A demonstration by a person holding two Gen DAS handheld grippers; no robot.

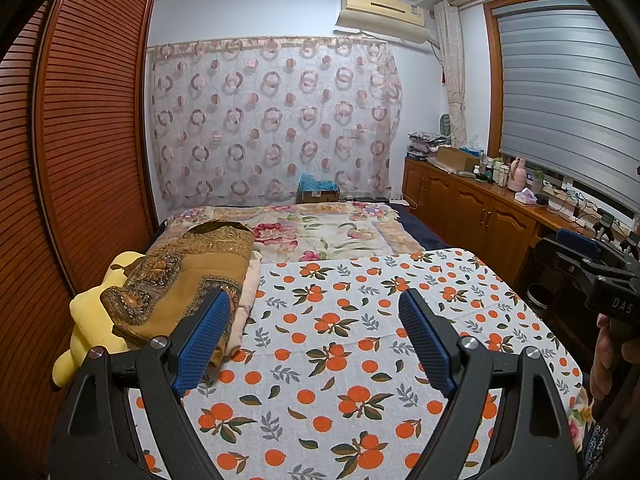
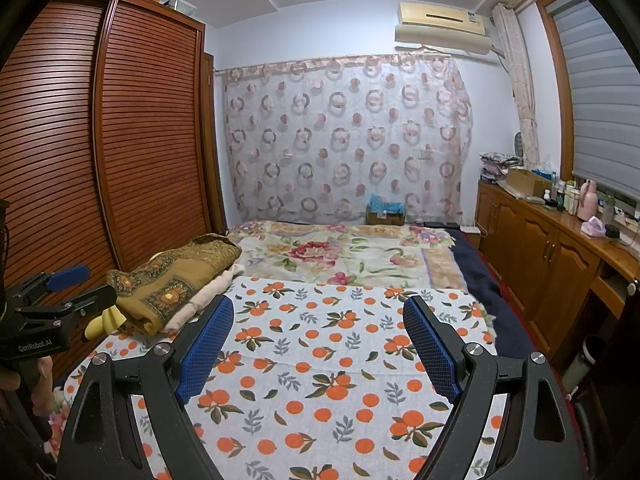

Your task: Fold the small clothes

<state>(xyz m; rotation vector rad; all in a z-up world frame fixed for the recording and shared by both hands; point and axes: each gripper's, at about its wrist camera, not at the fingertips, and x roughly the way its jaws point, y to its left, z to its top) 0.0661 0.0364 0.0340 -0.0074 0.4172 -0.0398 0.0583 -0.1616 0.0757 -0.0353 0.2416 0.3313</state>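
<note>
- White cloth printed with oranges (image 1: 340, 344) covers the bed; folded brown patterned fabric (image 1: 188, 280) lies at its left edge.
- Louvred wooden wardrobe (image 2: 132, 140) stands leftward.
- Left gripper (image 1: 316, 320) and right gripper (image 2: 320, 328): jaws spread, empty.

I see the brown paisley-patterned garment (image 1: 188, 276) folded atop a cream folded cloth (image 1: 246, 292), stacked at left edge of orange-print sheet (image 1: 360, 340), lying flat.

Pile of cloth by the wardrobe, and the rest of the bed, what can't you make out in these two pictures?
- Yellow soft thing: the brown patterned cloth covers most of it in both views; its shape is unclear.
- Pale folded cloth: only an edge shows beneath the brown cloth.
- Bottles on the cabinet: too small to read.
- Orange-print cloth: near edge cut off by the left gripper.
</note>
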